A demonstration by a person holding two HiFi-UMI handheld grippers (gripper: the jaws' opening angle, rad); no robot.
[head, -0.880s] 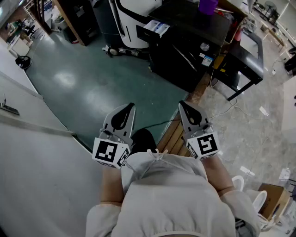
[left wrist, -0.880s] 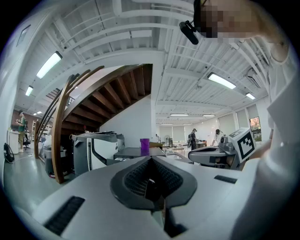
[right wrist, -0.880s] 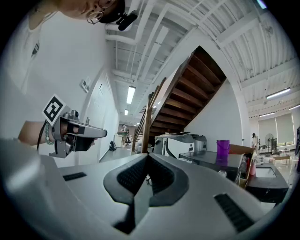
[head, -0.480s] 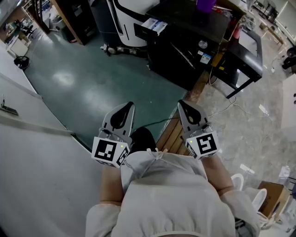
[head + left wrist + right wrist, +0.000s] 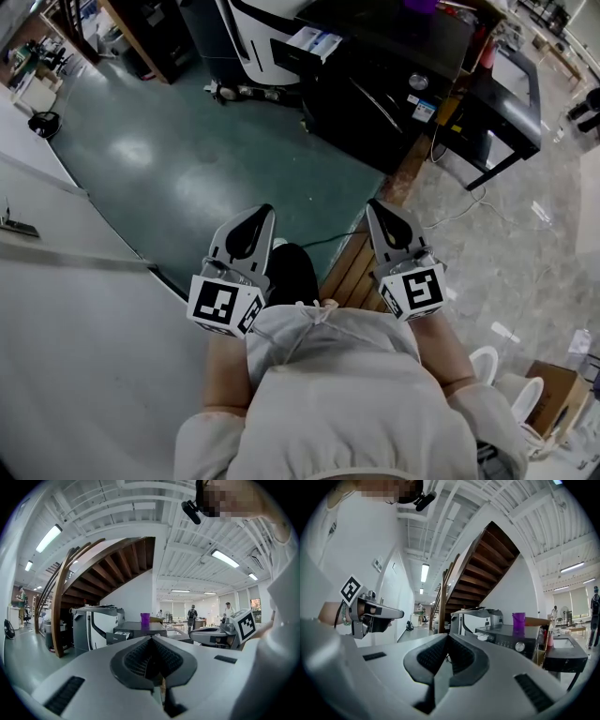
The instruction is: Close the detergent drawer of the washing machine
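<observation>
Step in hand, as judged: approach, with no contact made yet. Method advised: walk up square to the washing machine (image 5: pixel 380 89), set a closed tip level with the middle of the drawer front, and push straight inward so it neither skews nor jams

Detergent drawer (image 5: pixel 314 41): stood pulled out, pale front showing, at the upper left of the black machine, far ahead across the green floor (image 5: pixel 169 159) and well apart from both tools

Left hand-held gripper (image 5: pixel 253 225): jaws pressed together, nothing between them, held close to the person's body

Right hand-held gripper (image 5: pixel 382 220): likewise closed and empty, beside the left
</observation>
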